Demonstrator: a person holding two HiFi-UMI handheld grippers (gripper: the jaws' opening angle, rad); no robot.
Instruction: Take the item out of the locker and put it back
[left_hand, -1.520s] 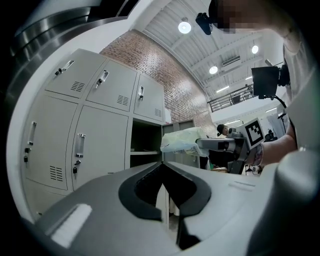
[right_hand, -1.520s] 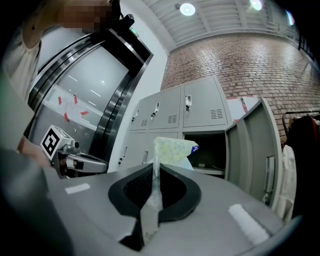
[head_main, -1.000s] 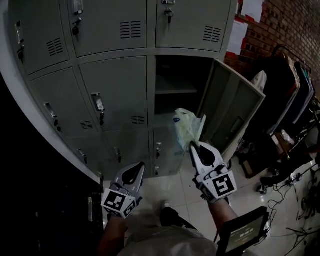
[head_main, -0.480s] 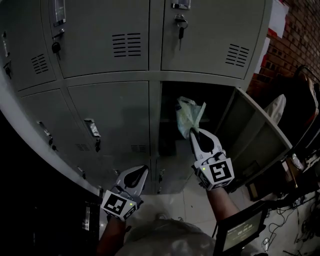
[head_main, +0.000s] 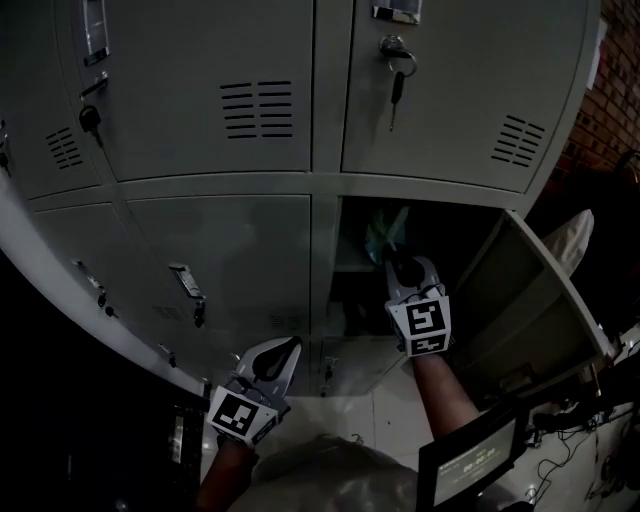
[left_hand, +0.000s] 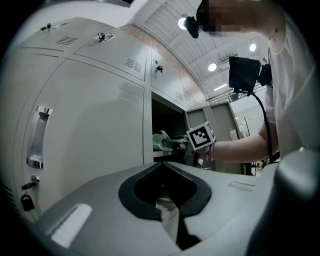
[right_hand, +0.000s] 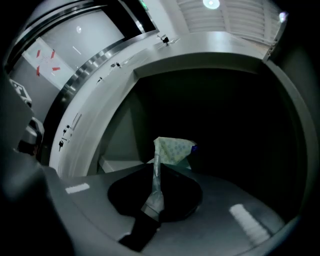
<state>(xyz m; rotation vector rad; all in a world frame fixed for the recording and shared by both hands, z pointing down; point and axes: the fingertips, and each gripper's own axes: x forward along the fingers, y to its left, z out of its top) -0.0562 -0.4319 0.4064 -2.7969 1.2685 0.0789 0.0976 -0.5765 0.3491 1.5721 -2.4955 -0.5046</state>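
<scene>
Bag (right_hand: 175, 149) pinched by right tongs (right_hand: 155, 167), unclear overhead.

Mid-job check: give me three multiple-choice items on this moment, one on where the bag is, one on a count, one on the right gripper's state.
1. Where is the plastic bag?
A. at the mouth of the open compartment
B. on the floor
C. hung on a key

2. How many locker doors stand open in the head view?
A. three
B. one
C. two

3. The right gripper is:
A. open and empty
B. half open, touching nothing
C. shut on the bag

Answers: 1 A, dark compartment walls surround the bag; 2 B, only the door at the right is swung out; 3 C, its jaws pinch the bag's twisted neck.
</scene>
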